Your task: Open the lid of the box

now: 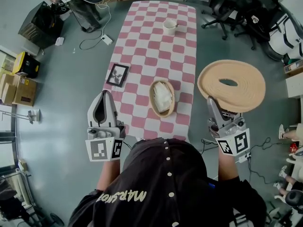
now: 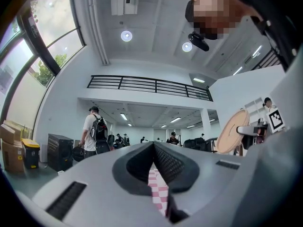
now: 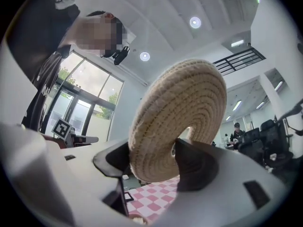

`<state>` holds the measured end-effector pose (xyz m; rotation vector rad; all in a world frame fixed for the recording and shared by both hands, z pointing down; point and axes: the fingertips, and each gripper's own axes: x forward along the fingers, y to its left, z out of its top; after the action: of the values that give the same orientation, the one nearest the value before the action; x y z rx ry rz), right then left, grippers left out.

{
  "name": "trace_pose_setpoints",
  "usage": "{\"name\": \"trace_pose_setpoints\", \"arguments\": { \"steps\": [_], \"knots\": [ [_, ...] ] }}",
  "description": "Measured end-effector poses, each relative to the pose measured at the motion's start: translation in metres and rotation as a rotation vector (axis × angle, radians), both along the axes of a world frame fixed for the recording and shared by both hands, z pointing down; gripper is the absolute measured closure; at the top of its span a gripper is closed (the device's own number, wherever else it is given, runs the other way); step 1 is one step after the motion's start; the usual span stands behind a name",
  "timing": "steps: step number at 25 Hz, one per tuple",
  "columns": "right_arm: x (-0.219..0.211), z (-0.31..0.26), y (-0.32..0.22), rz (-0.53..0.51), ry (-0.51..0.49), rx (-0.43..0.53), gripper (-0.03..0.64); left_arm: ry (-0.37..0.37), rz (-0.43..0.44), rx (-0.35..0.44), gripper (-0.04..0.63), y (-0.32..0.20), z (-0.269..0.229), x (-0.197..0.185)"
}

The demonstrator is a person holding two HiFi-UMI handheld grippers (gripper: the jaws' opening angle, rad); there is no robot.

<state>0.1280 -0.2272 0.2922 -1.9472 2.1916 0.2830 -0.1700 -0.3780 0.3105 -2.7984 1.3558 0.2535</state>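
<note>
Checked tablecloth (image 1: 156, 37) carries the woven box (image 1: 162, 97), uncovered. Its lid (image 1: 232, 85) hangs to the box's right, rim pinched between the right gripper (image 1: 214, 105) jaws — nearer arm. Left of the box, left gripper (image 1: 104, 96) jaws meet, empty.

White cup (image 1: 170, 26) and framed picture (image 1: 117, 74) on checkered tablecloth (image 1: 147, 51), office chairs (image 1: 228, 6) beyond
</note>
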Motion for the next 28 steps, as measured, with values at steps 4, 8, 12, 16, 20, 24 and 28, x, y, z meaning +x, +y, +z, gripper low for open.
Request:
{"name": "trace_pose_setpoints", "arguments": {
  "steps": [4, 8, 12, 16, 20, 24, 28],
  "knots": [
    [0.008, 0.005, 0.003, 0.048, 0.017, -0.012, 0.334, 0.011, -0.003, 0.008, 0.584, 0.001, -0.006, -0.003],
    [0.016, 0.007, 0.005, 0.092, 0.035, -0.016, 0.334, 0.011, -0.017, 0.015, 0.586, 0.001, -0.009, -0.008],
    [0.024, 0.009, 0.008, 0.138, 0.040, -0.024, 0.333, 0.009, -0.026, 0.011, 0.584, 0.005, -0.008, -0.014],
    [0.030, 0.012, 0.009, 0.173, 0.051, -0.037, 0.333, -0.009, -0.042, 0.013, 0.584, 0.006, -0.005, -0.018],
    [0.034, 0.014, 0.008, 0.193, 0.055, -0.041, 0.333, -0.018, -0.046, 0.007, 0.584, 0.006, 0.000, -0.019],
    [0.032, 0.015, 0.005, 0.189, 0.056, -0.043, 0.333, -0.020, -0.041, 0.004, 0.584, 0.005, 0.002, -0.017],
    [0.030, 0.017, 0.003, 0.183, 0.052, -0.051, 0.334, -0.021, -0.040, -0.001, 0.584, 0.004, 0.003, -0.017]
  ]
}}
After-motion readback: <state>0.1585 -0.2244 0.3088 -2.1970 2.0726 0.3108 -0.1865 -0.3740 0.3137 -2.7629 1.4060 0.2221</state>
